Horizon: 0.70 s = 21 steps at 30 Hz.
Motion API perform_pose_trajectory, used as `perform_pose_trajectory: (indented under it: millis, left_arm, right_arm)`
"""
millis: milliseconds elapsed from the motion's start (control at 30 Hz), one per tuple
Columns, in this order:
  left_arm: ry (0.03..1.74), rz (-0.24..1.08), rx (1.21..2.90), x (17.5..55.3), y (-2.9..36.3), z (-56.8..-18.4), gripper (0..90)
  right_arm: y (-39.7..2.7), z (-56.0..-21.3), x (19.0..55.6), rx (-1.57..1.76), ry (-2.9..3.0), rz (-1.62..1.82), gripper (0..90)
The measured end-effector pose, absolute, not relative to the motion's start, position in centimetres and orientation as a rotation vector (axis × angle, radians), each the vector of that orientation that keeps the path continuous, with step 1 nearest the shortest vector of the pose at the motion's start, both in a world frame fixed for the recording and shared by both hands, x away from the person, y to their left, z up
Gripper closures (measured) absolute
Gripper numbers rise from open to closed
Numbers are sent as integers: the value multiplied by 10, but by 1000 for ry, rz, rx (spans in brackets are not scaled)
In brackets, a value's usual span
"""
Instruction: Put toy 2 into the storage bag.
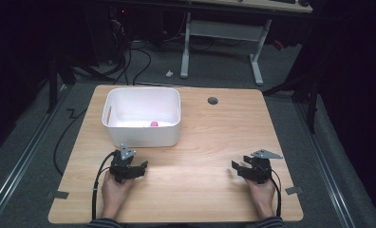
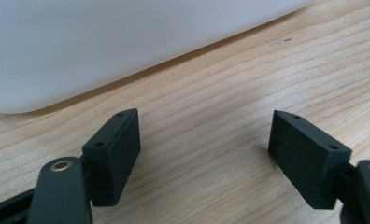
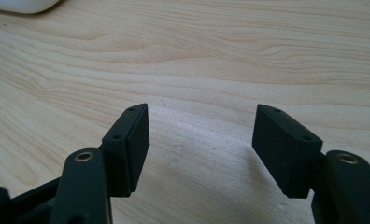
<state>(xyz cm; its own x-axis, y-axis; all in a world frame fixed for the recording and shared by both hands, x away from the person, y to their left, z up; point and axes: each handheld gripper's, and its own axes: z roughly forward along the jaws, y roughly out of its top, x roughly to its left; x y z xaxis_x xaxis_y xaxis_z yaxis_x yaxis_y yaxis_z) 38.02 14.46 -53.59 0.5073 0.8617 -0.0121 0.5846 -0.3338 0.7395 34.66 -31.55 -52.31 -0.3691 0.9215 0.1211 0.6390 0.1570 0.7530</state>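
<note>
A white bin point(image 1: 142, 116) sits on the wood table point(image 1: 210, 137). It is the thing nearest the left gripper point(image 1: 141, 167), just past its tips and a little to the side. Inside the bin, by the near wall, lies one small pink thing point(image 1: 154, 124). It is too small to tell what it is. The rest of the bin floor looks bare and white.

In the left gripper view, the bin's point(image 2: 103, 42) smooth white wall stands close ahead of the left gripper point(image 2: 204, 149). The jaws are wide apart. Nothing is between them, just bare wood point(image 2: 230, 102). They do not touch the bin.

The right gripper point(image 1: 237, 169) is well apart from the bin, far over on the other side of the table. A hand holds it low over the wood. In the right gripper view, the right gripper point(image 3: 202, 144) has a clear gap between its jaws too, and it holds nothing. A tiny bit of the bin point(image 3: 22, 4) peeks in at the far top corner there.

A small dark round hole point(image 1: 212, 100) sits in the table, past the bin's right side.
</note>
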Motion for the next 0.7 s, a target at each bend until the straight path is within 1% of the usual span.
perform_pose_trajectory:
  millis: [433, 700]
  left_arm:
    - [1179, 508, 2049, 380, 144, -536, 253]
    - [1177, 507, 2050, 380, 144, -536, 252]
  right_arm:
    - [-295, -530, 353, 1415, 2109, 906, 334]
    - [-293, -531, 354, 1425, 2096, 874, 283]
